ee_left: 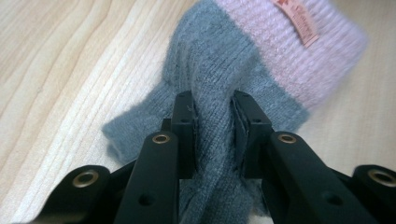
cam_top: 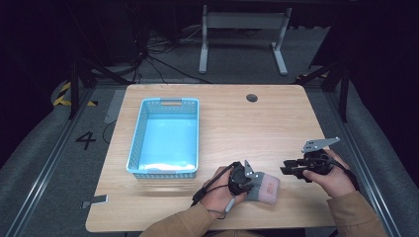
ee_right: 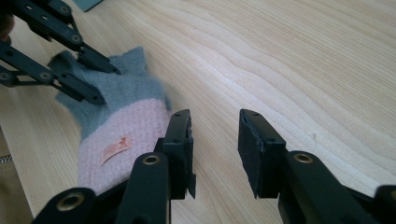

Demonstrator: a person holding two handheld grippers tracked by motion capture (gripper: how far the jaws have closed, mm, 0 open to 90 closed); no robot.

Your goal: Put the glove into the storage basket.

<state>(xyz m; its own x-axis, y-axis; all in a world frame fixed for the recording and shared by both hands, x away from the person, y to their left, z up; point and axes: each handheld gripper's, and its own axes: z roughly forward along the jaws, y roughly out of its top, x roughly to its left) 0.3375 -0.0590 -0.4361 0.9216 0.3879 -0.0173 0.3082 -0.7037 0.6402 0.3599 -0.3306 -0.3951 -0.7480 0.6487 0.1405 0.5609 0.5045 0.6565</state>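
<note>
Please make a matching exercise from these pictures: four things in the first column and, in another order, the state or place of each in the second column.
Things:
1. left hand-held gripper
2. right hand-held gripper
3. basket
4. knitted item

States or places:
A. light blue, on the table's left half
B. jaws apart, nothing between them
C. grey and pink, lying on the table
D. jaws pinching grey knit

Pairs: 1-D, 2-B, 3-A, 4-C

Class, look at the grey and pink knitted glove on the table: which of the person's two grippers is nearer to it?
Left. The left gripper has its jaws pinched on a fold of the glove at its grey end. The right gripper sits open just beside the pink cuff, nothing between its jaws.
</note>
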